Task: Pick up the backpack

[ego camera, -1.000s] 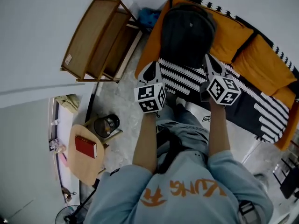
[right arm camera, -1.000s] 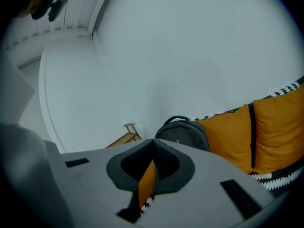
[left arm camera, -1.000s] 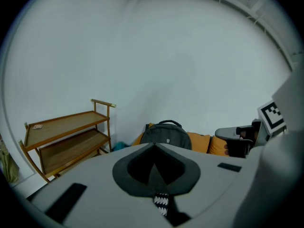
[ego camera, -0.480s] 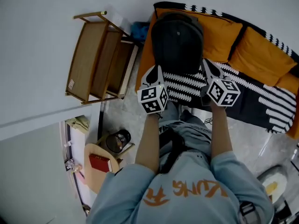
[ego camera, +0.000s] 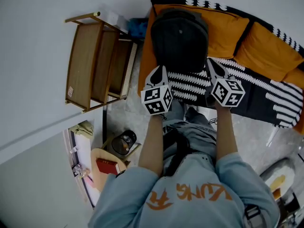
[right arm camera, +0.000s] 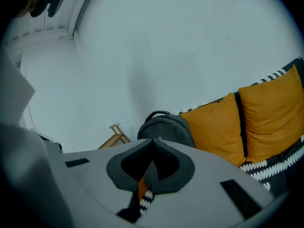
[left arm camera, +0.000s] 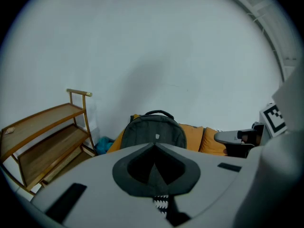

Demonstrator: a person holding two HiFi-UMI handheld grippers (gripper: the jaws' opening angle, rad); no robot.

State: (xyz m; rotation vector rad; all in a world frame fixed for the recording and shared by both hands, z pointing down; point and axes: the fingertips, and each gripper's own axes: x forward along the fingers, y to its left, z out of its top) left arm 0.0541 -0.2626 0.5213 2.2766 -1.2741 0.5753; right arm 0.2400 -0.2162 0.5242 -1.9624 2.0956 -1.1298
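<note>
The backpack (ego camera: pixel 179 39) stands upright on the left end of the sofa (ego camera: pixel 266 96), with its back against an orange cushion (ego camera: pixel 228 30) and the carry handle on top. Its long axis goes up-down, so in head view it runs away from the person. It lies straight ahead of both grippers. L gripper (ego camera: pixel 160 69) is by its lower left corner and R gripper (ego camera: pixel 210 61) by the lower right one. Both look abt equally near, and I see no touching. Jaws of both are closed together w/ nothing between. I think they must open before any grasp, and the handle is higher up.
</note>
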